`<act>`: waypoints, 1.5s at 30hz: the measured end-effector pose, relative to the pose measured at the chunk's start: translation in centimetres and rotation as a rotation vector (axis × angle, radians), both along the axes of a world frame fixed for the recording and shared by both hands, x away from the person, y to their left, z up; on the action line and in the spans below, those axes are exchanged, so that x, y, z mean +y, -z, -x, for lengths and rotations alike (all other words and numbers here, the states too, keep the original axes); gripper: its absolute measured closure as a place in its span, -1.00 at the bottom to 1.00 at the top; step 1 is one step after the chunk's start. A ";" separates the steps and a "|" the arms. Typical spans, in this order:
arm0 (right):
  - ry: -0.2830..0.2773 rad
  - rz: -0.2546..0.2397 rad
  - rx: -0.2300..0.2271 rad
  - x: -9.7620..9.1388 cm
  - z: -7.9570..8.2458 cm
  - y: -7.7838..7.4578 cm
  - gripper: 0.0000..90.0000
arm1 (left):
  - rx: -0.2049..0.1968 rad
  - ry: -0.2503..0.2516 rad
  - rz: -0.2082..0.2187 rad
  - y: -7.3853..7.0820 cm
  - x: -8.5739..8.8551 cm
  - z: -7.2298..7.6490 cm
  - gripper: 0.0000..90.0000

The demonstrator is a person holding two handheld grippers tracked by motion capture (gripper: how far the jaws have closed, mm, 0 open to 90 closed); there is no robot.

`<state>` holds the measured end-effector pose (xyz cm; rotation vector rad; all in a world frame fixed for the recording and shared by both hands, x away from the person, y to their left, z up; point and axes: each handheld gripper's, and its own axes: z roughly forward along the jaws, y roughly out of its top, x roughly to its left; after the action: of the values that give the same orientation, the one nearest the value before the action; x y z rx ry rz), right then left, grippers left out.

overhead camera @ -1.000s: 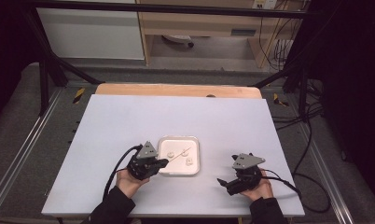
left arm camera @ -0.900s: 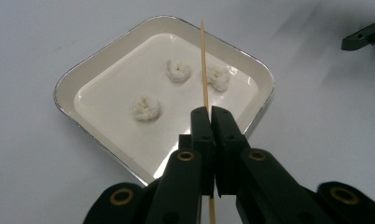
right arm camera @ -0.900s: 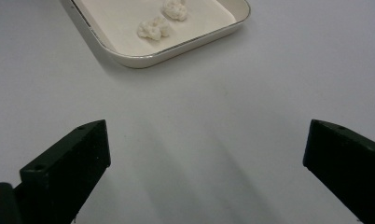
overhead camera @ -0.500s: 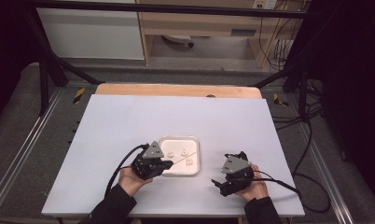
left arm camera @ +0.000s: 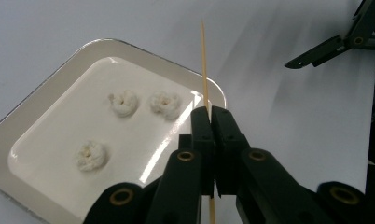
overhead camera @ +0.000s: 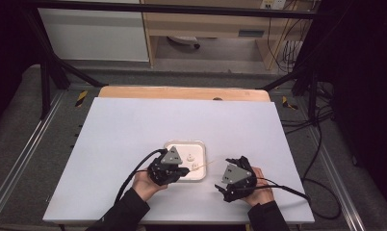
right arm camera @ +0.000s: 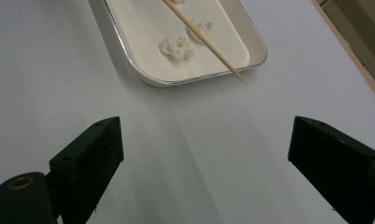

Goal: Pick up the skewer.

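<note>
My left hand-held gripper [left arm camera: 209, 119] is black, clamping a pale tan skewer [left arm camera: 204, 60]. The tray [left arm camera: 50, 93] is cream-white with a silvery rim, holding three off-white lumps [left arm camera: 124, 102], perhaps dough. The desk [overhead camera: 134, 125] looks pale lavender-white.

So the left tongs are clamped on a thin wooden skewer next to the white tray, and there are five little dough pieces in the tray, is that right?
Not quite: the count is wrong. The left gripper view shows three little dough pieces in the white tray, not five. The rest holds: the left tongs are clamped on the thin wooden skewer beside the tray.
</note>
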<state>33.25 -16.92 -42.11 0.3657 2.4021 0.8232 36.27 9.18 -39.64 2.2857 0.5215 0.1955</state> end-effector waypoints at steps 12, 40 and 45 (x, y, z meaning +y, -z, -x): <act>-0.064 0.073 -0.081 0.2 0.6 -0.2 -0.34 | 0.005 0.069 -0.040 0.0 -3.0 -0.1 0.97; -0.263 0.328 -0.216 0.0 1.1 0.9 0.70 | 0.010 0.165 -0.097 0.0 -6.5 0.4 0.96; -0.283 0.362 -0.230 -0.1 1.0 1.0 0.83 | 0.015 0.169 -0.099 0.1 -6.4 0.5 0.96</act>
<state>32.30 -17.01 -43.10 -0.2046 2.3483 0.4961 35.81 2.75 -39.71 2.4159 0.3309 0.1229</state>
